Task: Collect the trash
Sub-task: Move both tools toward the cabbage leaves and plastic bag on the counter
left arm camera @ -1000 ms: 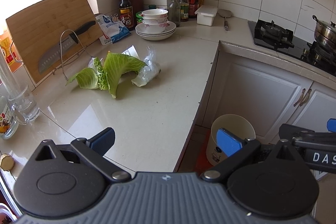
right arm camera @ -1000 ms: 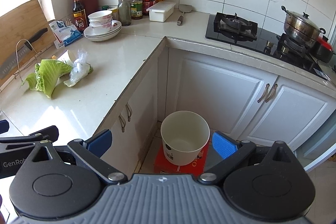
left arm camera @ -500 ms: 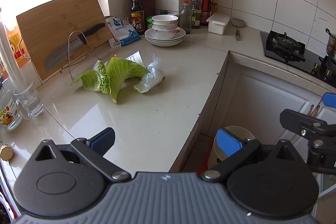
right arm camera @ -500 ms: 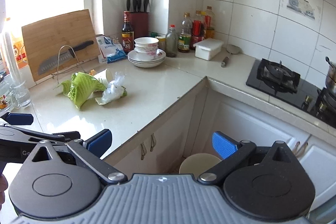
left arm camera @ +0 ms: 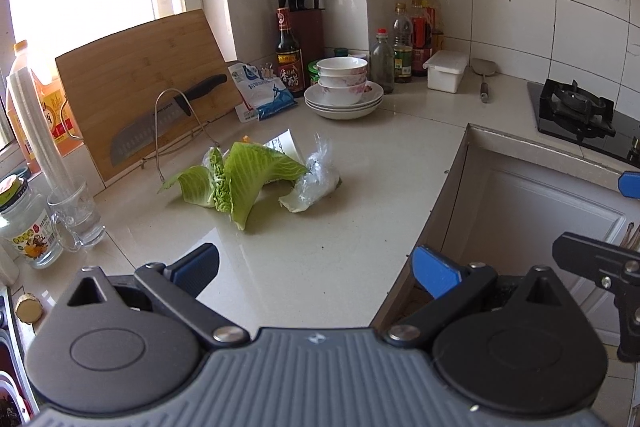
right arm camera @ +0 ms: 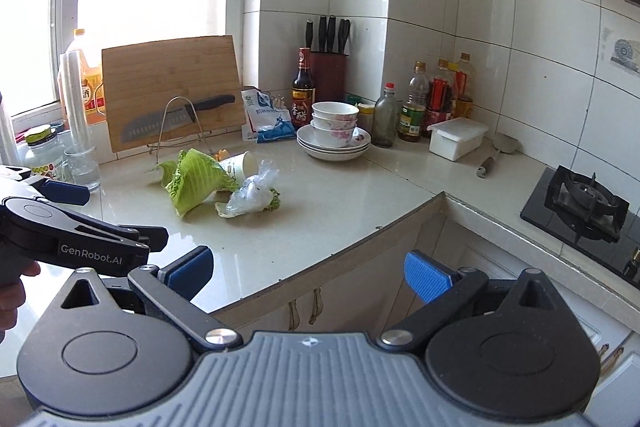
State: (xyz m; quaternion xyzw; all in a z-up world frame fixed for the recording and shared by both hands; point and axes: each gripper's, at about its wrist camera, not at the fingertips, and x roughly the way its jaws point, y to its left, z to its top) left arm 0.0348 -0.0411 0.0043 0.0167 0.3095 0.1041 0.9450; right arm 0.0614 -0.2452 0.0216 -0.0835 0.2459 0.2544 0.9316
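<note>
You held the left gripper above the near edge of the worktop, its jaws apart and gripping nothing. You held the right gripper just off the worktop's corner, jaws likewise apart and empty. The trash sat in 1 cluster mid-worktop, well apart from both grippers: cabbage leaves, a crumpled plastic bag touching their right side, and a paper cup lying on its side just behind them. Behind that, a cutting board leaned on the wall with a knife propped in front, and stacked bowls stood on plates.
</note>
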